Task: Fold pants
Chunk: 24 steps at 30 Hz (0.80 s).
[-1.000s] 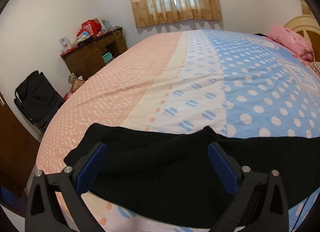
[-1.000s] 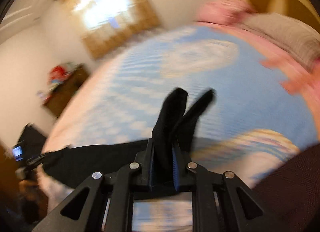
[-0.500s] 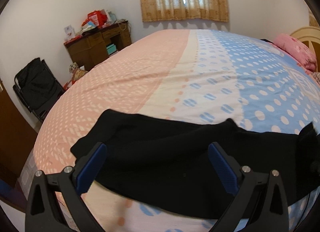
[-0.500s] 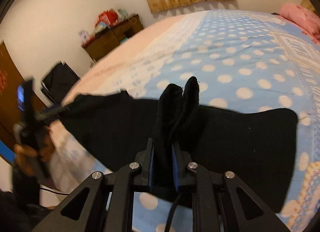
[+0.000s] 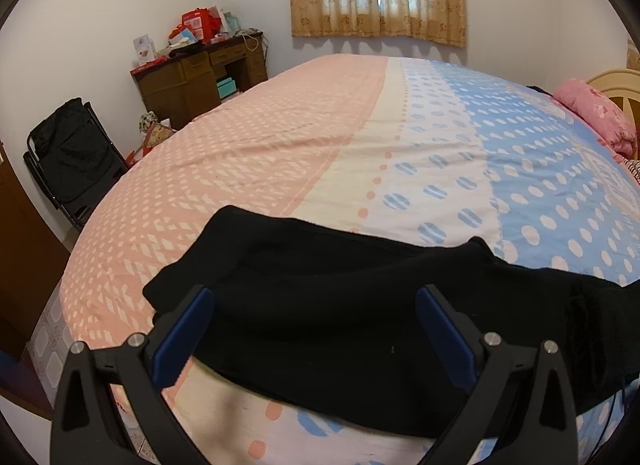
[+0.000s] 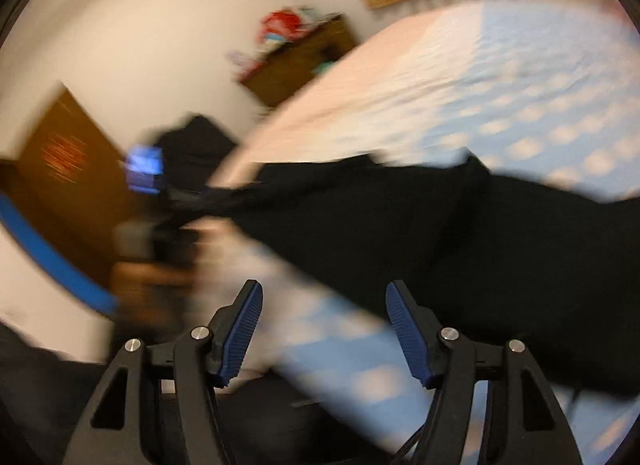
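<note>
The black pants [image 5: 340, 305] lie flat along the near edge of the bed [image 5: 360, 137], their long axis running side to side with that edge, one end reaching toward the bed's near left corner. The left gripper [image 5: 314, 329] hovers over them, its fingers [image 5: 184, 331] spread wide and holding nothing. The right gripper [image 6: 324, 329], in a blurred view, also has parted, empty fingers [image 6: 408, 333].

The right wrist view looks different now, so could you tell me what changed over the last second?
The right tool let go of the black pants: it was clamped on a fold and now stands open and empty, swinging left. The left tool stayed open over the pants, which lie on the bed.
</note>
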Tool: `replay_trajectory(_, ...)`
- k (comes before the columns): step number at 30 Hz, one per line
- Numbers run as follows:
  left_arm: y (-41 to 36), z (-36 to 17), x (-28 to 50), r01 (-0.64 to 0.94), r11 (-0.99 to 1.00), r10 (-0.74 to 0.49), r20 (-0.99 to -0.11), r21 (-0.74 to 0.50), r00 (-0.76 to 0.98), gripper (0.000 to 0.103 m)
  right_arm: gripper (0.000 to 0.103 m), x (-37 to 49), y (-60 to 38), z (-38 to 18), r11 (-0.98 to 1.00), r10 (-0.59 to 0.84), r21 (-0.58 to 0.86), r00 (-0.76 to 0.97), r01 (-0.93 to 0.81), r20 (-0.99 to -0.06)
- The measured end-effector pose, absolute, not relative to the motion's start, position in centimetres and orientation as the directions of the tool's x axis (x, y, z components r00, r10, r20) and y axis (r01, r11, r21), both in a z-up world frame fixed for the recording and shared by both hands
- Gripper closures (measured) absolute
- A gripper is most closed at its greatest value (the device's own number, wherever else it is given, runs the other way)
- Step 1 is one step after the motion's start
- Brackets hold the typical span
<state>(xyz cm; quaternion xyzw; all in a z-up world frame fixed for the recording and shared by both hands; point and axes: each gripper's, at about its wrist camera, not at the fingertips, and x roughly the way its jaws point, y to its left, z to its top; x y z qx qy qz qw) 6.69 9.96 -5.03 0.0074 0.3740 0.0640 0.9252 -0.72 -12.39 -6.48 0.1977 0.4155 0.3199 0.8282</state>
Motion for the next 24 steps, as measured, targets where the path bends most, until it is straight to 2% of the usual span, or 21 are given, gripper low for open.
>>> replay_trajectory(1, 9.9, -5.0, 6.7, -0.111, 0.992, 0.121, -0.691, 0.059, 0.713, 0.0, 0.037, -1.5, -12.4, -5.6, 0.65, 0.755, 0.667, 0.41, -0.364, -0.512)
replay_trajectory(3, 9.6, -4.9, 6.5, -0.101, 0.993, 0.111, -0.69, 0.056, 0.715, 0.0, 0.037, -2.8, -13.1, -3.6, 0.587, 0.8, 0.727, 0.39, -0.357, -0.455)
replay_trajectory(6, 8.9, -4.5, 5.9, -0.073, 0.996, 0.095, -0.681, 0.06, 0.726, 0.0, 0.037, -5.1, -15.4, 0.8, 0.645, 0.75, 0.678, 0.462, -0.352, -0.473)
replay_trajectory(8, 8.2, -4.1, 5.1, -0.043, 0.996, 0.084, -0.659, 0.077, 0.747, 0.0, 0.037, -7.1, -17.7, 4.4, 0.721, 0.67, 0.615, 0.548, -0.32, -0.501)
replay_trajectory(10, 7.5, -3.8, 4.6, -0.019, 0.996, 0.069, -0.643, 0.084, 0.762, 0.0, 0.037, -9.6, -20.1, 8.1, 0.793, 0.574, 0.534, 0.657, -0.294, -0.489)
replay_trajectory(13, 6.1, -3.3, 4.0, 0.04, 0.998, 0.005, -0.633, 0.057, 0.774, 0.0, 0.037, -12.9, -22.4, 11.4, 0.941, 0.289, 0.297, 0.843, -0.163, -0.453)
replay_trajectory(15, 4.4, -2.9, 3.5, 0.098, 0.994, -0.044, -0.619, 0.054, 0.784, 0.0, 0.037, -13.6, -22.9, 10.4, 0.986, 0.112, 0.162, 0.884, -0.042, -0.453)
replay_trajectory(17, 2.5, -2.8, 2.8, 0.15, 0.985, -0.072, -0.603, 0.081, 0.794, 0.0, 0.05, -12.7, -23.4, 7.6, 0.989, 0.059, 0.147, 0.855, 0.02, -0.516)
replay_trajectory(18, 1.3, -2.9, 2.5, 0.178, 0.979, -0.086, -0.6, 0.096, 0.795, 0.0, 0.063, -11.9, -23.8, 5.7, 0.985, 0.067, 0.168, 0.828, 0.033, -0.556)
replay_trajectory(20, -0.4, -3.3, 2.2, 0.221, 0.97, -0.112, -0.617, 0.104, 0.779, 0.0, 0.064, -9.8, -24.6, 1.2, 0.975, 0.084, 0.213, 0.775, 0.067, -0.626)
replay_trajectory(23, -3.3, -4.1, 1.8, 0.298, 0.951, -0.174, -0.644, 0.088, 0.745, 0.0, 0.065, -7.1, -24.8, -3.7, 0.987, -0.051, 0.073, 0.717, 0.14, -0.695)
replay_trajectory(24, -4.5, -4.5, 1.7, 0.318, 0.944, -0.187, -0.647, 0.091, 0.74, 0.0, 0.07, -6.3, -24.8, -5.1, 0.988, -0.079, 0.04, 0.703, 0.151, -0.707)
